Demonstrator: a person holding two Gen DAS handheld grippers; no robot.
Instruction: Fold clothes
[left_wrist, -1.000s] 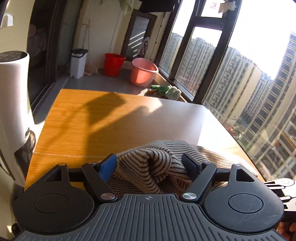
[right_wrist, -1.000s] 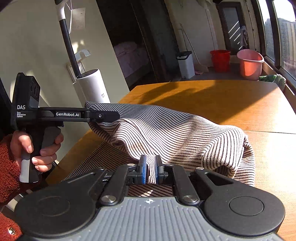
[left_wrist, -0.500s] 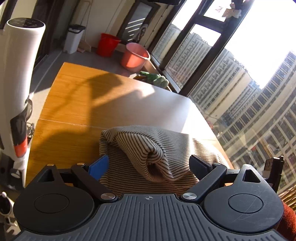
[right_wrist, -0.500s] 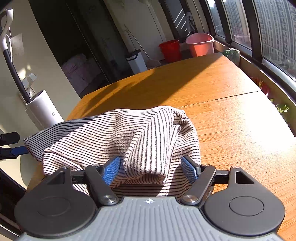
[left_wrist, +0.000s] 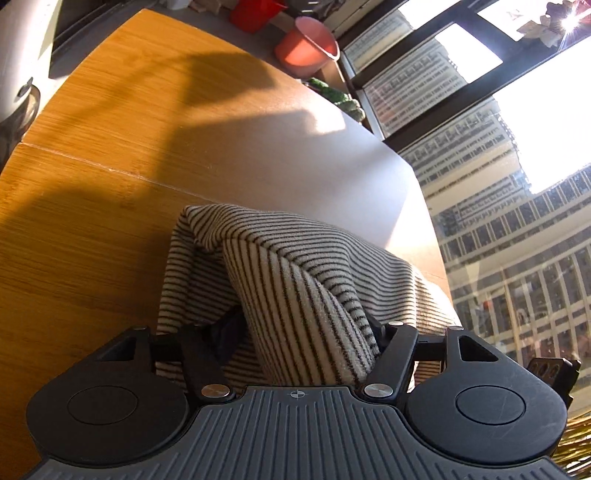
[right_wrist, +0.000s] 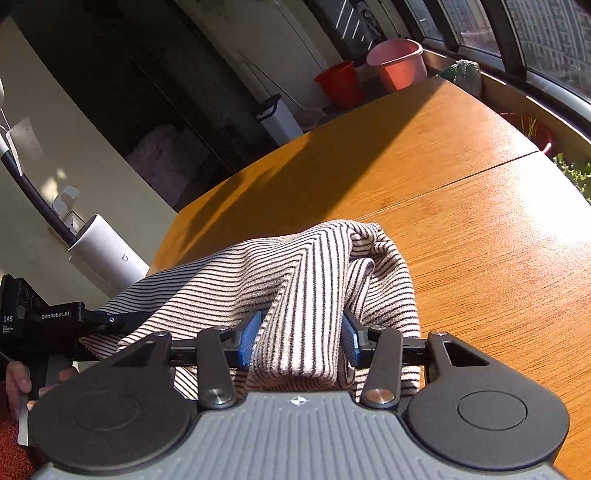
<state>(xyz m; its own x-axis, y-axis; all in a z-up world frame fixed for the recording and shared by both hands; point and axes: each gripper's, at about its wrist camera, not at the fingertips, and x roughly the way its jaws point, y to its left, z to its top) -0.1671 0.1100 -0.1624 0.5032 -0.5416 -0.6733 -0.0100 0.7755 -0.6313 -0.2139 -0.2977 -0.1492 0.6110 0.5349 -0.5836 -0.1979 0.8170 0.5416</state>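
In the left wrist view, the left gripper (left_wrist: 301, 332) has its jaws spread wide, with a thick fold of the cream knitted garment with thin black stripes (left_wrist: 295, 280) lying between them. The fabric hides most of both fingers, so it is unclear whether either pad touches the cloth. The garment lies bunched on the near part of the orange wooden table (left_wrist: 110, 192), which is crossed by a seam line and by broad shadows. Beyond the far table edge stand a pink plastic tub (left_wrist: 308, 46) and a red bucket (left_wrist: 253, 11), with a green plant (left_wrist: 340, 98) by the large window (left_wrist: 498, 166), through which tall apartment blocks show.

In the right wrist view, the right gripper (right_wrist: 300, 341) also has its jaws apart, its blue-padded fingers (right_wrist: 249, 341) standing either side of a hanging fold of the striped garment. The left pad sits against the cloth; the right pad is partly covered by it. The left gripper (right_wrist: 122, 318) appears at the far left edge, a black tool marked GenRobot.AI, its tip at the garment's other end, with the person's hand (right_wrist: 16, 380) on its handle. Behind it a white cylindrical appliance (right_wrist: 107, 254) stands beside the table, near the cream wall. The pink tub (right_wrist: 399, 62), red bucket (right_wrist: 340, 83) and a white pedal bin (right_wrist: 279, 118) stand on the floor past the table's far end.
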